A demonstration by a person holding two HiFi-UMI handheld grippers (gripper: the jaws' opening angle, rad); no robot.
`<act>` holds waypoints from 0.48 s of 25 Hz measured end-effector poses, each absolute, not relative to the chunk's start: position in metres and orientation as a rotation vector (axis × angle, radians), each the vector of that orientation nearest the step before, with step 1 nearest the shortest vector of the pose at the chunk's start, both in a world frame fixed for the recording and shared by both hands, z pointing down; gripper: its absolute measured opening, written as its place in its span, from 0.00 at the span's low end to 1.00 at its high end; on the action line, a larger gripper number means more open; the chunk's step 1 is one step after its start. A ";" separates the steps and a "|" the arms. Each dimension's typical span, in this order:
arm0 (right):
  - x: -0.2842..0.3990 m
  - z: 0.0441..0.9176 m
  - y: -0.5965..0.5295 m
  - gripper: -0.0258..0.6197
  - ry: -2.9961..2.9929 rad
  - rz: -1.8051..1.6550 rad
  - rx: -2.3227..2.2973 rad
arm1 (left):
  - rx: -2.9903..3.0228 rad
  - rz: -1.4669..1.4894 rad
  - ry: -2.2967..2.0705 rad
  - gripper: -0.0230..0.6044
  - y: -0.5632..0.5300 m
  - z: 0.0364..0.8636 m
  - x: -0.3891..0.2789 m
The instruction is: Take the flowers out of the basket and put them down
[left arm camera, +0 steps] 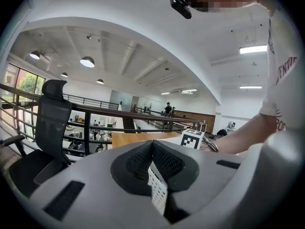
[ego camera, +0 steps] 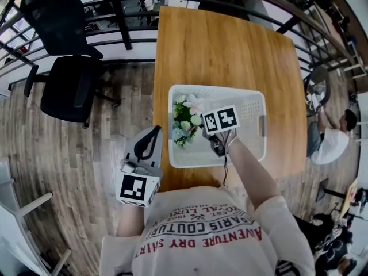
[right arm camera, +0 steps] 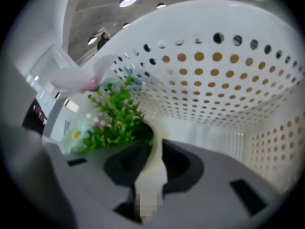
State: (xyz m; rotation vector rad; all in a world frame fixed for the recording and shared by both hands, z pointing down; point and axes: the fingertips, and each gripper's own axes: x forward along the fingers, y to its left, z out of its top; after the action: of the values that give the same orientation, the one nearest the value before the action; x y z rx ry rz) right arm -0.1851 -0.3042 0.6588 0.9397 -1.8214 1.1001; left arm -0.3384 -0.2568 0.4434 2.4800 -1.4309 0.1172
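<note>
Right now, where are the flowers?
In the head view the flowers lie at the left end of the white basket on the wooden table, stem clamped in the right gripper.

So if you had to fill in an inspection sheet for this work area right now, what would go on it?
Surface: wooden table, carrying the basket.
Job's things: white perforated basket on the table; flowers lying inside it, toward its left side in the head view, not yet taken out.
Clutter: nothing seen.
Grippers: right gripper is down in the basket, jaws closed on the flowers' pale stem; left gripper is held off the table's near edge, jaws together, nothing between them.
Cables: a thin dark cable runs along the person's right forearm.
Surroundings: black office chair, dark railing, wood floor, another person at far right.
</note>
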 end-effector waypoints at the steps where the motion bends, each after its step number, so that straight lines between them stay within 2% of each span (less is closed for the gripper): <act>1: -0.185 0.663 -0.304 0.21 -1.807 1.106 0.940 | 2.472 0.116 -1.433 0.08 -0.258 0.445 -0.340; 12: -0.186 0.685 -0.303 0.19 -1.749 1.274 0.999 | 2.462 0.170 -1.419 0.08 -0.260 0.459 -0.346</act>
State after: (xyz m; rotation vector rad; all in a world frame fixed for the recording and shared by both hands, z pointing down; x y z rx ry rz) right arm -0.1860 -0.3029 0.6854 0.9993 -1.7488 1.2739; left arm -0.3455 -0.2605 0.4588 2.4622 -1.4186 0.1704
